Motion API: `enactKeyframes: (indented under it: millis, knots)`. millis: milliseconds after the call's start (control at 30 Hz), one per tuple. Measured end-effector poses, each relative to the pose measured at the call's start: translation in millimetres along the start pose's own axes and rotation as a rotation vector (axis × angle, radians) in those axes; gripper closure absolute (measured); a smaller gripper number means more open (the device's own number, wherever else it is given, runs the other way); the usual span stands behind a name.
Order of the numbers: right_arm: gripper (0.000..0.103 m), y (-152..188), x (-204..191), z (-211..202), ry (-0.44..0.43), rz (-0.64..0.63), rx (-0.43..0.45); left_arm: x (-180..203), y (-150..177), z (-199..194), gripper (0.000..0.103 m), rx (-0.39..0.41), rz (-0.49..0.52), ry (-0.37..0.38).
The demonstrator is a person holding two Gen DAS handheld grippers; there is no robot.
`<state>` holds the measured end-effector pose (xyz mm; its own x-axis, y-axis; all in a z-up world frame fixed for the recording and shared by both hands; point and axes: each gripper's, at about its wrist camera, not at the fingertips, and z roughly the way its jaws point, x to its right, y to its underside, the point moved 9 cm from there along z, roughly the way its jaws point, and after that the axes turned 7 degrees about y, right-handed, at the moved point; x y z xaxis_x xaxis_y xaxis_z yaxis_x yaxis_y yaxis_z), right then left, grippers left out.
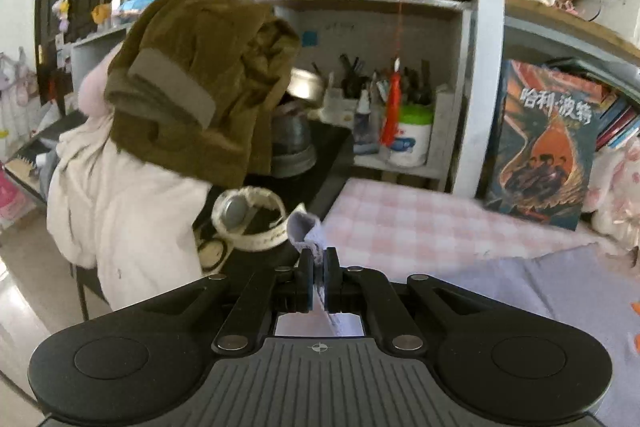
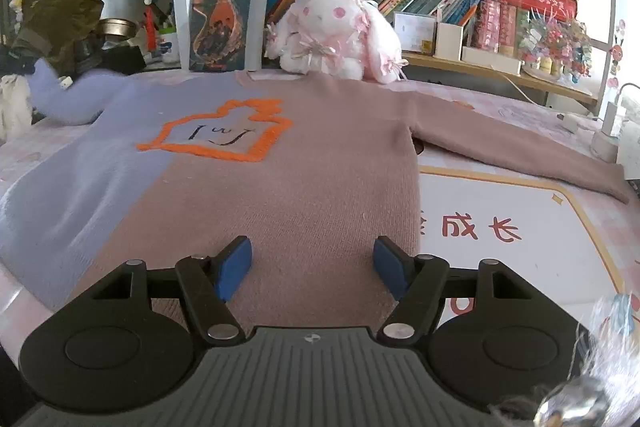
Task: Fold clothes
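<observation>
1 sweater [image 2: 280,187] lies spread flat, front up, on the bench [image 2: 520,247], which wears a pink check cloth plus a printed mat w/ red characters; laid out flat like this prob. so both sleeves can be folded in over the body. It is 2-tone: lilac on the robot's left half, dusty pink on the right, w/ 1 orange stitched outline motif [image 2: 224,131] across the chest. The left gripper [image 1: 319,267] has its jaws pinched tight on the lilac cuff [image 1: 306,227], a tuft of knit poking out above the pads, so the left sleeve [image 2: 60,95] is lifted off toward the bench's left edge, judged ready to be carried inward. The right gripper [image 2: 314,263] hovers low over the pink hem area, jaws wide apart w/ nothing between them, blue pads showing; likely placed there to pin or steady the body while the sleeve moves. The 2nd sleeve [image 2: 520,159], pink, stretches flat toward the right, untouched. Count: 1 garment on the bench, 2 sleeves, 2 grippers. Off the bench, 1 olive jacket [image 1: 200,79] drapes over 1 cream garment [image 1: 120,207] on a chair, not in play now. 1 plush rabbit [image 2: 336,31] sits by the collar, 1 boxed book [image 2: 222,15] stands just beside it on the shelf side
</observation>
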<state>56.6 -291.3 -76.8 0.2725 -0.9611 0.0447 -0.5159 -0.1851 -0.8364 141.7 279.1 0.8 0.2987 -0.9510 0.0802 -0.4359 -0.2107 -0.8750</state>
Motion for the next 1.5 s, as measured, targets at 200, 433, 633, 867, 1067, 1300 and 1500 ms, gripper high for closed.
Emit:
enactKeyframes:
  millis: [200, 433, 633, 867, 1067, 1300, 1500]
  knots:
    - [0.037, -1.2, -0.8, 0.5, 0.012, 0.001, -0.019, -26.5, 13.3, -19.5, 0.071, -0.013, -0.065, -0.063]
    - [0.037, -4.8, -0.6, -3.4, 0.048, 0.012, -0.037, 52.7, 64.8, -82.8, 0.044, -0.055, -0.108, 0.289]
    - [0.042, -3.4, 34.8, -26.9, 0.117, 0.177, 0.007, 133.1, 128.6, -119.8, 0.045, -0.133, -0.039, 0.456]
    - [0.063, 16.1, 42.9, -31.5, 0.098, 0.231, -0.037, 169.8, 155.5, -116.2, 0.057, -0.212, 0.094, 0.449]
    - [0.089, 16.5, 28.2, -31.8, 0.072, 0.149, -0.022, 181.3, 161.6, -117.6, 0.096, -0.229, 0.148, 0.47]
    - [0.092, 27.2, 37.7, -49.1, 0.11, 0.155, -0.015, 214.5, 167.2, -123.3, 0.098, -0.197, 0.264, 0.508]
    - [0.092, 30.9, 38.9, -53.7, 0.119, 0.158, -0.014, 212.1, 168.1, -124.8, 0.098, -0.197, 0.246, 0.526]
